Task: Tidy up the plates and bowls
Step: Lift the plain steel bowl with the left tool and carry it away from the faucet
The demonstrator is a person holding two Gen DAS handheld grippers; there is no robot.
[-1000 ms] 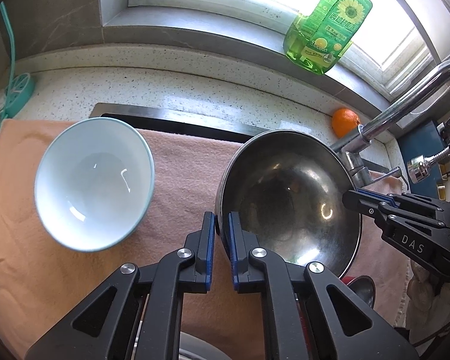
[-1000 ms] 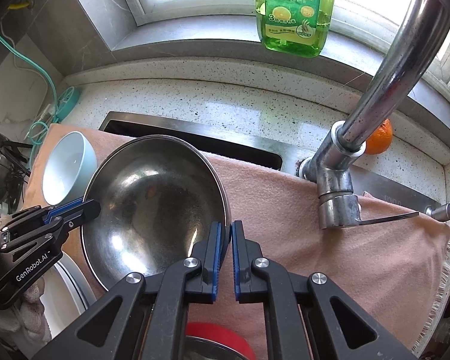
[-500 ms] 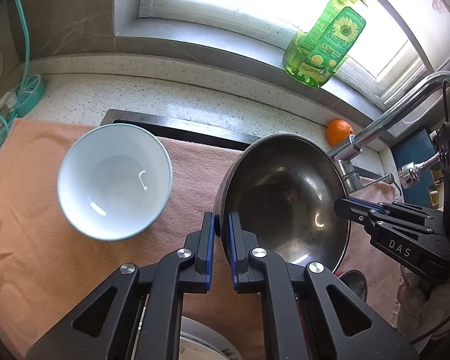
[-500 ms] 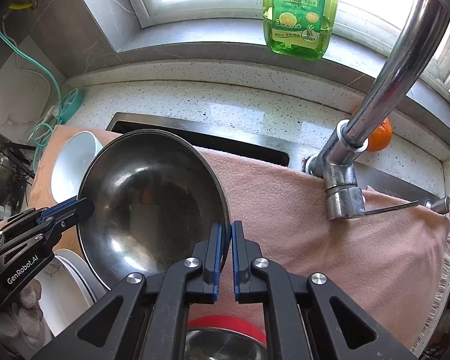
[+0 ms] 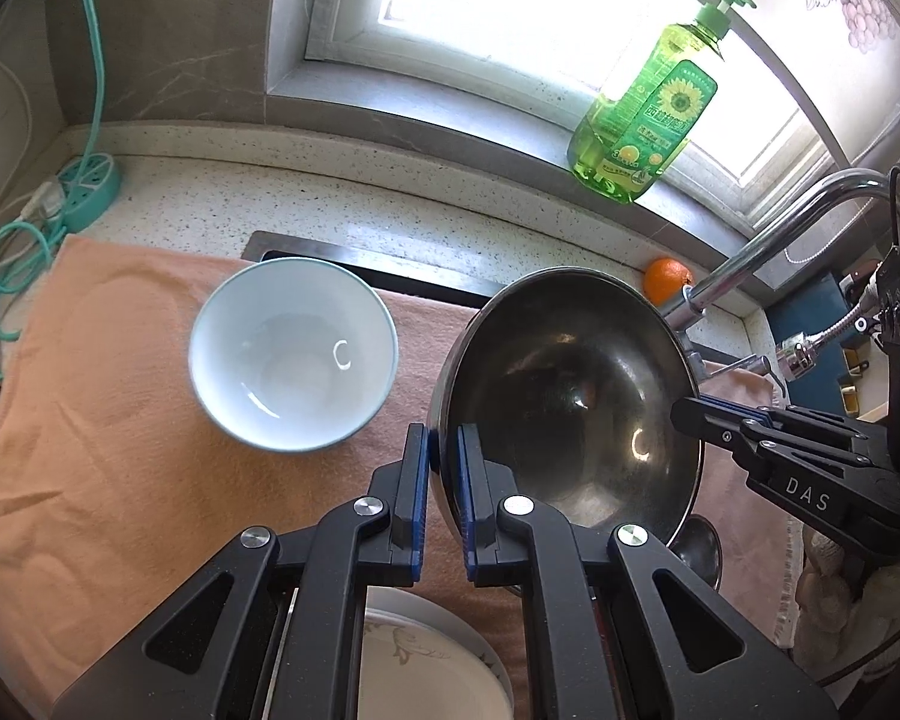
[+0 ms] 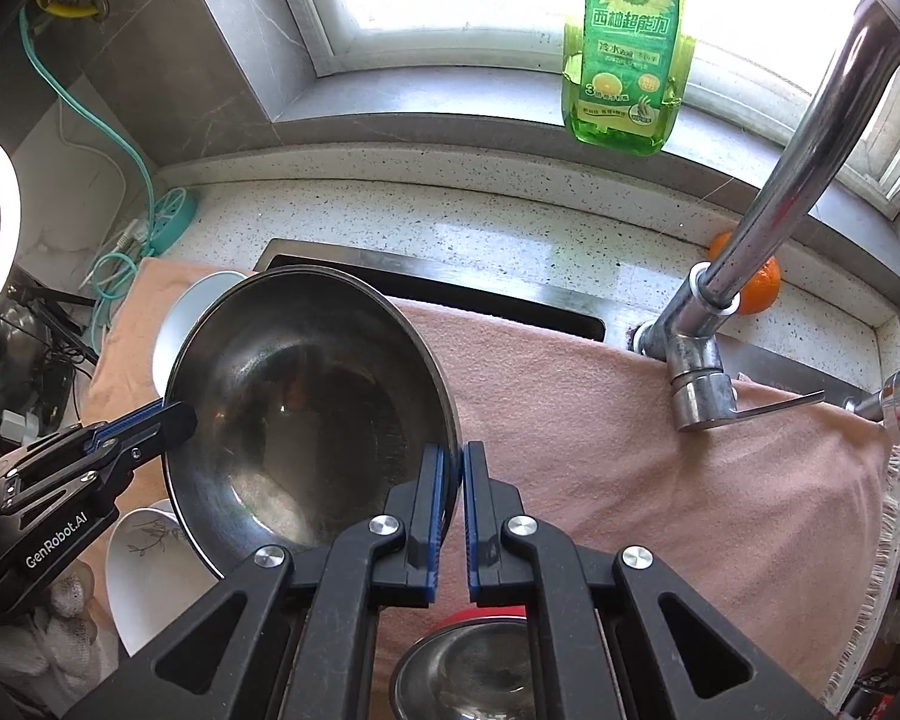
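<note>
Stainless steel bowl [image 5: 570, 414] hanging tilted above the peach cloth [image 5: 120, 450], pinched at opposite rims by both tools, showing a dark, empty, scuffed inside with small glints. Left gripper [image 5: 444, 450] clamping the near-left rim between blue-padded black fingers [image 5: 417, 480]; right gripper [image 6: 456, 468] clenching the opposite rim in the same manner. Sitting just left of the steel bowl on the cloth: pale blue ceramic bowl [image 5: 294, 354], round, glossy, empty, upright. Peeking out below the left tool: white plate [image 5: 432, 672] with a faint grey leaf pattern, nothing on it. Lying low in the right wrist view: smaller steel bowl [image 6: 468, 678] with a red object [image 6: 480, 615] just behind it, contents unclear. Covering most of the speckled stone bench [image 5: 390, 204] and sink opening: soft, woven cloth with a frayed edge. Standing on the window ledge: green translucent soap bottle [image 5: 648, 114]. Resting beside the chrome tap [image 6: 750, 276]: an orange [image 5: 666, 279]. Coiling at far left: teal cable [image 5: 6, 252].
</note>
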